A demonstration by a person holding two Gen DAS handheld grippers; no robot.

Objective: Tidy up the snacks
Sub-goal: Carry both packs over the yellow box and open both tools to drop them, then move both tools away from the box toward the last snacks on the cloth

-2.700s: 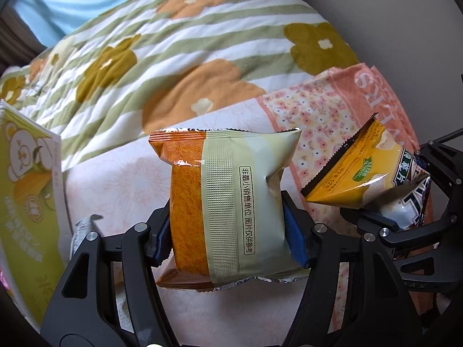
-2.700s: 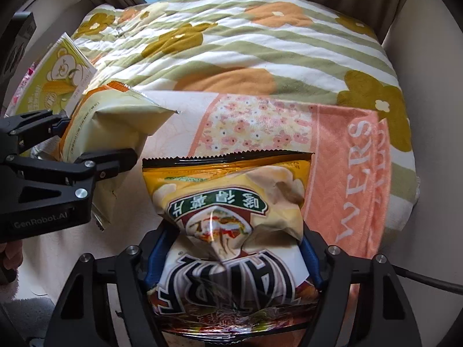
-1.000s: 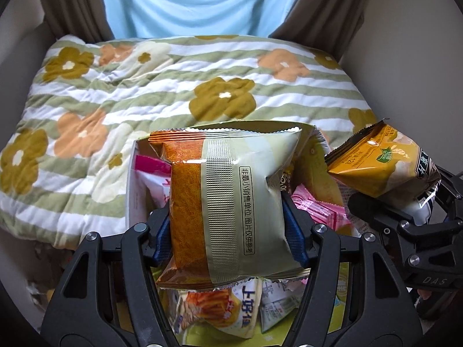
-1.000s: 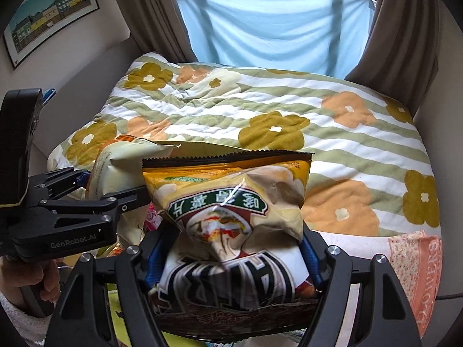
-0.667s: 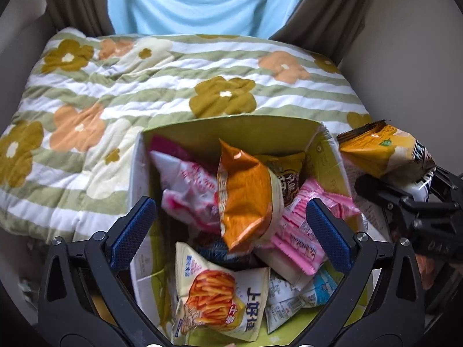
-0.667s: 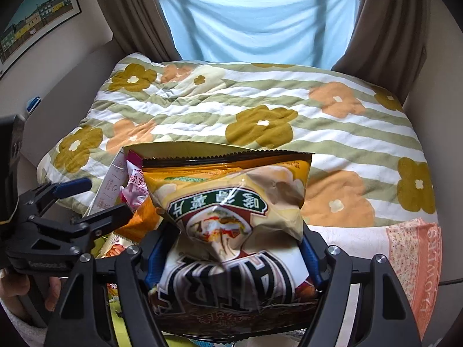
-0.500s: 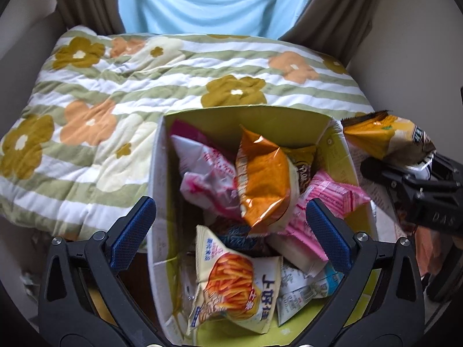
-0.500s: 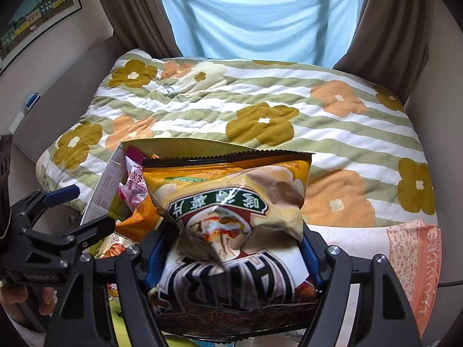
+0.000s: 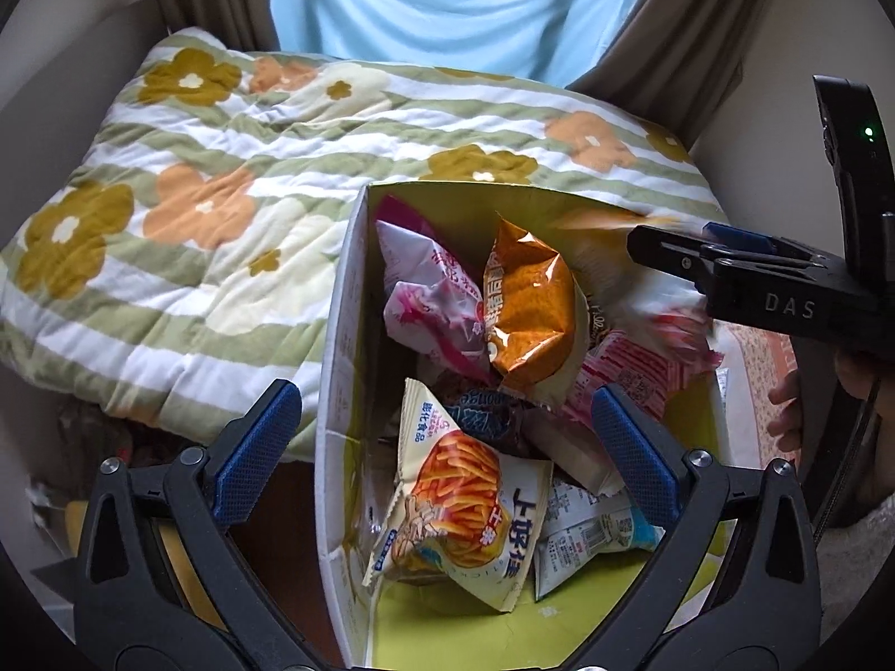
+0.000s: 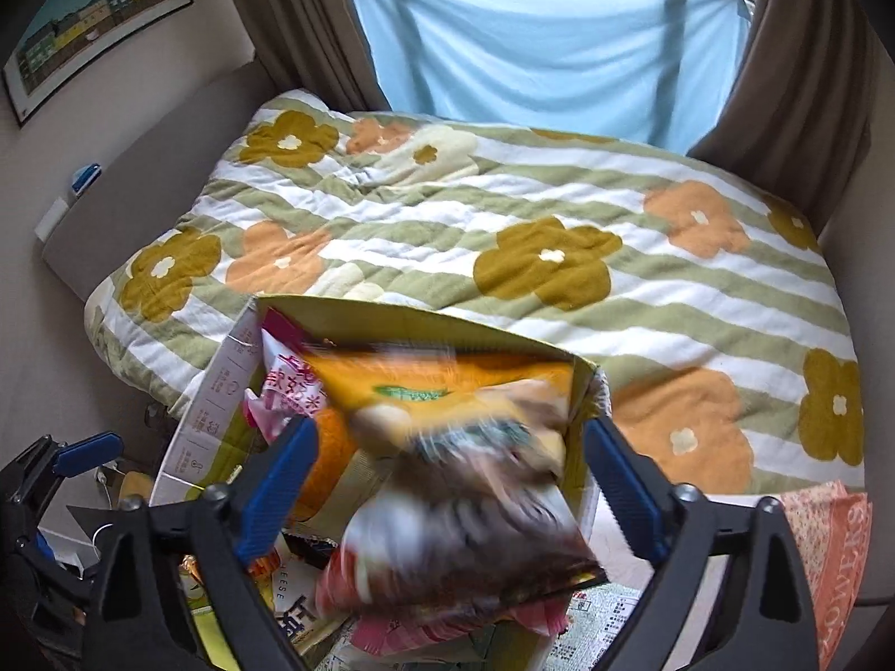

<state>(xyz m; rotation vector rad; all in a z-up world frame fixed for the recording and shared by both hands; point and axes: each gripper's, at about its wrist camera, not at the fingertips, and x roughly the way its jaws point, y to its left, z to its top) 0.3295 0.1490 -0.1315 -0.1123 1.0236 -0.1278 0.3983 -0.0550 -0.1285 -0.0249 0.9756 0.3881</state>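
Note:
A yellow-green cardboard box (image 9: 341,335) holds several snack packs. The orange pack (image 9: 531,302) lies among them beside a pink pack (image 9: 430,302) and a fries pack (image 9: 464,492). My left gripper (image 9: 447,425) is open and empty above the box. My right gripper (image 10: 447,481) is open; the yellow chip bag (image 10: 458,458) is blurred, falling between its jaws into the box (image 10: 224,386). The right gripper also shows in the left wrist view (image 9: 727,263) over the box's right side.
The box stands against a bed with a green-striped flowered quilt (image 9: 196,212). Brown curtains (image 10: 800,67) and a blue sheet (image 10: 537,45) hang behind. A pink floral cloth (image 10: 839,548) lies at the right. A framed picture (image 10: 95,17) hangs on the left wall.
My left gripper opened and dropped the orange pack into the box. My right gripper has just opened, and the yellow chip bag is falling into the box.

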